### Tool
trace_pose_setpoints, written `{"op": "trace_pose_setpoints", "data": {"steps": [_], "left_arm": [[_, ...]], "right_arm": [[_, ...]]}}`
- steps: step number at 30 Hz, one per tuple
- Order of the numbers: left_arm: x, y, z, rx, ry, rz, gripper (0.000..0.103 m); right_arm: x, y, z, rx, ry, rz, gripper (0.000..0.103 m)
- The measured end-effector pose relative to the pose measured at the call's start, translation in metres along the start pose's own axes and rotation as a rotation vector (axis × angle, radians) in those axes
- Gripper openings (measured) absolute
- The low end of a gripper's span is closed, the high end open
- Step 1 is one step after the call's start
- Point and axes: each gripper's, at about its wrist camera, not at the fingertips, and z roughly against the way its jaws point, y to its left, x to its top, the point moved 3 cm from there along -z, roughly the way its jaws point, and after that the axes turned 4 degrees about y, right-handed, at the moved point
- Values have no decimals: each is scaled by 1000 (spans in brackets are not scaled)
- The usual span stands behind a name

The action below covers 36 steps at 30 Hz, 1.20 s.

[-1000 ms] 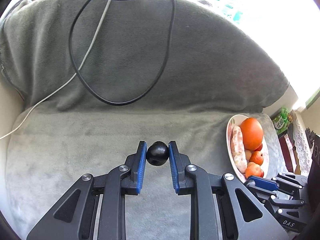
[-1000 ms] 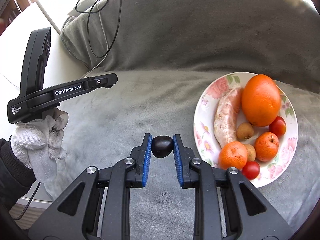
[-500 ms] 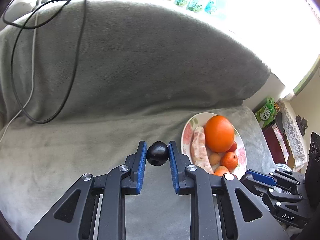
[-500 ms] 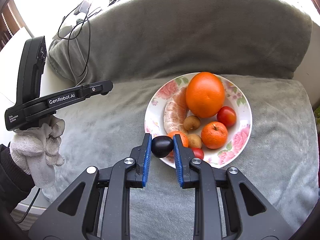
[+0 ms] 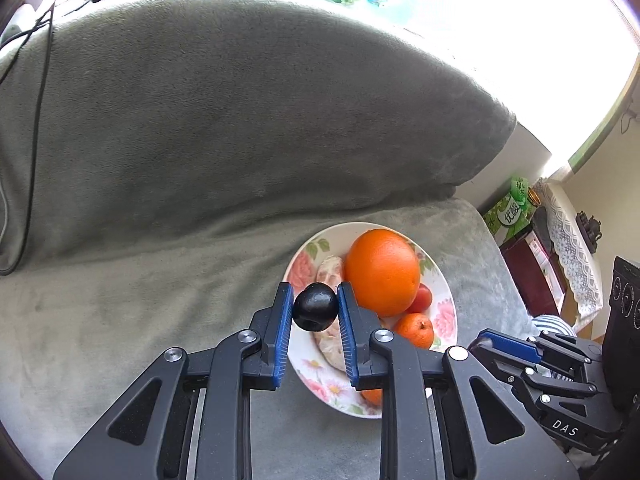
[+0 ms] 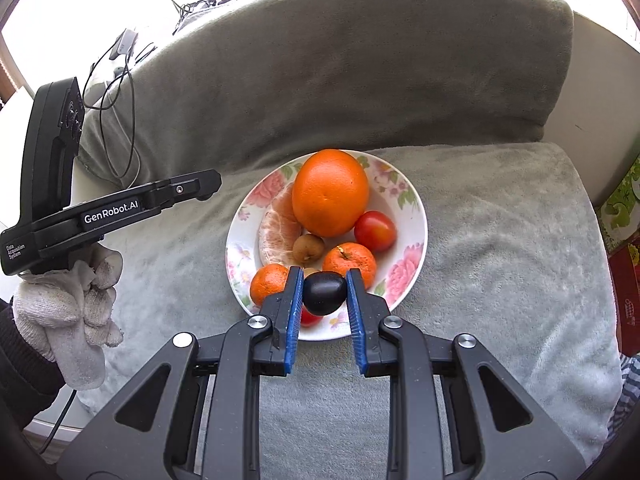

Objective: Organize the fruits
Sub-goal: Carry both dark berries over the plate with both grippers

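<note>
Honestly, both the left gripper point(image 5: 315, 312) and the right gripper point(image 6: 324, 293) pinch a dark plum each; best lowered gently into the plate's point(image 6: 414, 216) near-edge gaps, then released.

Strong daylight is admitted from behind the grey sofa point(image 5: 240, 128), and the upper band of both views is blown out to white. The sofa back point(image 6: 360, 72) is left in soft shade, while the floral plate point(image 6: 404, 204) is evenly lit with faint shadows. Straight lines are bowed by fisheye distortion, and dark vignetting is seen at the corners. Central detail is rendered sharply.
</note>
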Motion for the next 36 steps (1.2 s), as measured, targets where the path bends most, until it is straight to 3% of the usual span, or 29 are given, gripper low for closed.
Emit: {"op": "trace_pose_setpoints", "data": {"steps": [36], "left_arm": [[6, -29, -14, -44, 56, -32, 21]], "right_arm": [[0, -1, -16, 21, 18, -5, 23]]}}
